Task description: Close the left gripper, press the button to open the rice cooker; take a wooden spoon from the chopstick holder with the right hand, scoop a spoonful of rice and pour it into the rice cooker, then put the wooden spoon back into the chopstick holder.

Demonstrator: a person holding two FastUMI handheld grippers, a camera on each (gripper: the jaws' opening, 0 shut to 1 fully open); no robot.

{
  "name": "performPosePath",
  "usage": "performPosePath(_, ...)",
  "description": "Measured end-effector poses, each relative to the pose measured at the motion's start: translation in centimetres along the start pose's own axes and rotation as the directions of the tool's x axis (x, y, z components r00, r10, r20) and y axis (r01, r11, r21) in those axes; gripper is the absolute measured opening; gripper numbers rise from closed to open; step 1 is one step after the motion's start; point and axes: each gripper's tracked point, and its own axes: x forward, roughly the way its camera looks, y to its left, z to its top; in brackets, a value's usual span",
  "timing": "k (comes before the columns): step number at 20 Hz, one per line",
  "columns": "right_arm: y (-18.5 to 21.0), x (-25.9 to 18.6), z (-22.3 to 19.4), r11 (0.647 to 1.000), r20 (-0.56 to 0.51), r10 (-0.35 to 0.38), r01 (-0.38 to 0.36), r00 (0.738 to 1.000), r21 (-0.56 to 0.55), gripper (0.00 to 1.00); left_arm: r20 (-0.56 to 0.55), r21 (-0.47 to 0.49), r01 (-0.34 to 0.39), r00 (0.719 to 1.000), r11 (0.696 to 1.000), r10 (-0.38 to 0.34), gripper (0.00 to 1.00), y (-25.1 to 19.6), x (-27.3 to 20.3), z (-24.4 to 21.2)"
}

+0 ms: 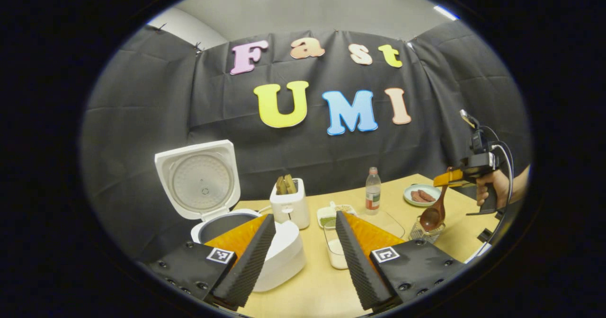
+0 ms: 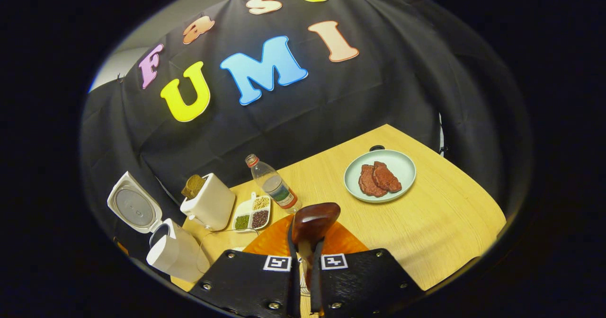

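Worktop [image 2: 426, 223]: pale wood, backed by the black cloth wall.
Cooker [image 1: 284, 256]: white, at the worktop's left edge, lid [image 1: 199, 178] standing open and upright; it shows behind the left claw's near finger.
Toaster [image 1: 289, 204]: white, just right of the cooker toward the back edge, brown slices poking out of its top.
Dish [image 2: 252, 212]: small divided tray of grains, between toaster and bottle.
Bottle [image 1: 373, 191]: clear, red cap, upright near the back edge.
Plate [image 2: 379, 175]: pale green, two brown patties on it, toward the far right corner.
Rice tub [image 1: 335, 249]: clear container with white rice, between the left claw's fingers in the left gripper view, farther off.
Holder [image 1: 427, 232]: wire basket, right of the tub, directly under the spoon.
Spoon [image 2: 312, 223]: dark wood, bowl hanging down over the holder in the left gripper view.
Left claw [image 1: 303, 256]: fingers wide apart, holding nothing.
Right claw [image 2: 305, 273]: clamped on the spoon's handle, bowl sticking out past the fingertips; a hand [image 1: 490, 188] grips it.
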Motion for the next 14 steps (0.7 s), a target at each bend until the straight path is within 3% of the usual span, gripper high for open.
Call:
performPosePath(8, -0.7, 2.2, -3.7, 1.0, -0.025, -0.027, 0.027, 0.999, 0.008, 0.09, -0.007, -0.017, -0.052, 0.999, 0.998, 0.052, 0.91, 1.1, -0.8, 0.4)
performPosePath(12, -2.0, 1.8, -3.3, 0.998, 0.023, -0.062, 0.063, 0.998, -0.014, 0.09, -0.005, -0.034, -0.049, 0.999, 0.998, 0.049, 0.9, 1.1, 0.1, 0.8)
performPosePath(13, -2.2, 1.4, -3.3, 0.997, 0.036, -0.072, 0.073, 0.997, -0.026, 0.11, 0.005, -0.045, -0.043, 0.999, 0.998, 0.043, 0.9, 1.1, 0.5, 1.2)
performPosePath(14, -2.7, 1.1, -3.4, 0.994, 0.038, -0.095, 0.097, 0.995, -0.058, 0.19, 0.015, -0.05, -0.045, 0.999, 0.998, 0.046, 0.9, 1.4, 1.0, 1.8)
